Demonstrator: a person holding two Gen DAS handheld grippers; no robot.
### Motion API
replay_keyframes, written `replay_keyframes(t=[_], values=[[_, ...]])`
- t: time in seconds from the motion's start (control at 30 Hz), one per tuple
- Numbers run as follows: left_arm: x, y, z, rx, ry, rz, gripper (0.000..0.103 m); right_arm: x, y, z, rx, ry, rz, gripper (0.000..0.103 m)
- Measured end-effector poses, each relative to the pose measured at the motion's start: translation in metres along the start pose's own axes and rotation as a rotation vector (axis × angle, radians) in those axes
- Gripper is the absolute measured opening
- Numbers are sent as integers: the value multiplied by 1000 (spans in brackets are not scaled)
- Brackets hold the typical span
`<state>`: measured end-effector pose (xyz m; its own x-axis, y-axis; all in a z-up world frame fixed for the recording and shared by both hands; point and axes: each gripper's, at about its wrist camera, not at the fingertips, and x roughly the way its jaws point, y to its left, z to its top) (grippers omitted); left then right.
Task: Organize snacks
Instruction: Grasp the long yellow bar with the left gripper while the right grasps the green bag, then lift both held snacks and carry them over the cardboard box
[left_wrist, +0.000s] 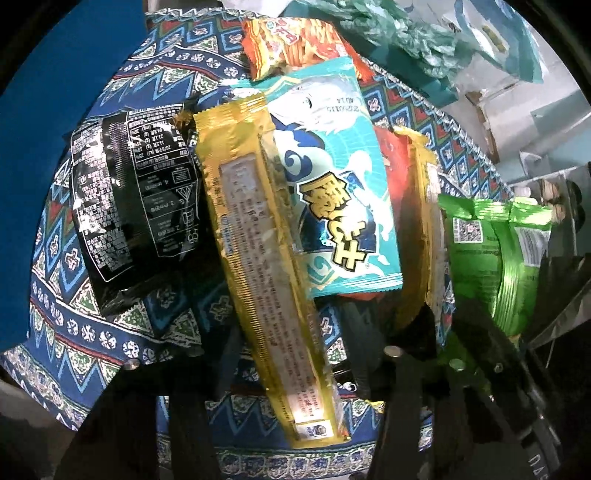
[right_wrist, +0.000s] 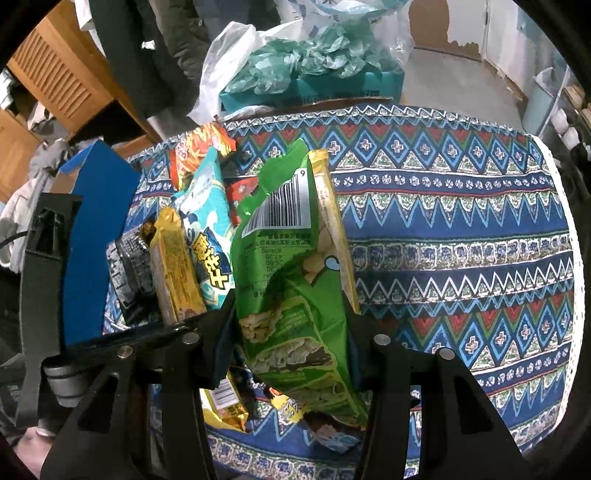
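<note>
The right hand-held gripper (right_wrist: 291, 332) is clamped on a green snack bag (right_wrist: 284, 288), crumpled, glossy, with a white barcode panel near its top and pictures of pale crackers lower down; it is held upright above the patterned surface (right_wrist: 461, 229). The left hand-held gripper (left_wrist: 291, 373) has its jaws closed on a long gold packet (left_wrist: 258, 258) with fine printed text and crimped edges. Behind it lie a turquoise packet (left_wrist: 332, 192) with bold yellow characters, a black packet (left_wrist: 136, 192) covered in white print and an orange packet (left_wrist: 291, 40), all heaped together on the cloth.
</note>
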<state>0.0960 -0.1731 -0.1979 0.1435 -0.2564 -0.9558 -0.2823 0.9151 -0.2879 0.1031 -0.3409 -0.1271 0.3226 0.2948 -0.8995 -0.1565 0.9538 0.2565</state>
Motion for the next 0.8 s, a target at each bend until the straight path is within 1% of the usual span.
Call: replay_keyframes(t=[0.03, 0.1, 0.17, 0.3, 0.37, 0.53, 0.63, 0.8], values=[[0, 2, 0, -6, -2, 0, 42, 0, 0, 0, 0, 1, 0, 49], [2, 3, 3, -22, -6, -6, 34, 1, 0, 1, 0, 2, -1, 49], [-1, 6, 3, -19, -13, -27, 33, 1, 0, 0, -3, 2, -2, 49], [-13, 5, 2, 28, -53, -9, 29, 1, 2, 1, -9, 0, -3, 48], [-19, 4, 1, 54, -71, 0, 28, 1, 4, 2, -12, -4, -2, 48], [-36, 8, -4, 78, -96, 0, 28, -4, 12, 5, -23, -19, 4, 48], [-44, 5, -6, 110, -126, 9, 28, -7, 17, 6, -32, -29, 8, 48], [-63, 5, -10, 164, -200, 26, 28, -13, 28, 8, -45, -45, 14, 48]])
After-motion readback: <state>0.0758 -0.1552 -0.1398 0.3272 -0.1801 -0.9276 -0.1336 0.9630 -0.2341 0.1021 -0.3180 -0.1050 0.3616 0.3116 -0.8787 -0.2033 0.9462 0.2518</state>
